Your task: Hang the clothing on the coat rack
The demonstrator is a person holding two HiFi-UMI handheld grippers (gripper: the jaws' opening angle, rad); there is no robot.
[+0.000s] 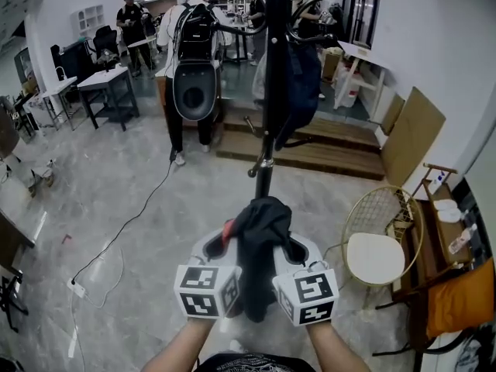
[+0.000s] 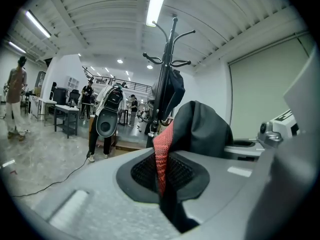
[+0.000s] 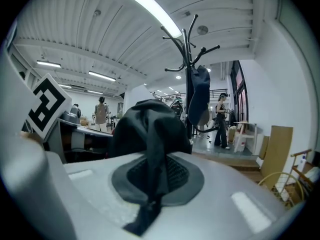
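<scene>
Coat rack (image 1: pixel 266 115): black pole, upright on the floor directly ahead, with a dark garment (image 1: pixel 301 84) hanging from one hook. Clothing (image 1: pixel 260 242): black bundle with a red mesh edge, held short of the rack and bunched between both tools. Left gripper (image 2: pixel 162 171): jaws clamped on the red-edged fabric. Right gripper (image 3: pixel 150 184): jaws clamped on black fabric.

Grey left tool (image 1: pixel 220 245), grey right tool (image 1: pixel 299 248), black-and-white marker cubes (image 1: pixel 208 289)

- Black garment (image 1: pixel 260 239) with red mesh strip (image 2: pixel 162 154).
- Black coat rack (image 1: pixel 273 91); dark blue cloth (image 1: pixel 298 84) on it.
- Right of the coat rack, a chair (image 1: pixel 376 258): cream seat, gold wire frame.
</scene>
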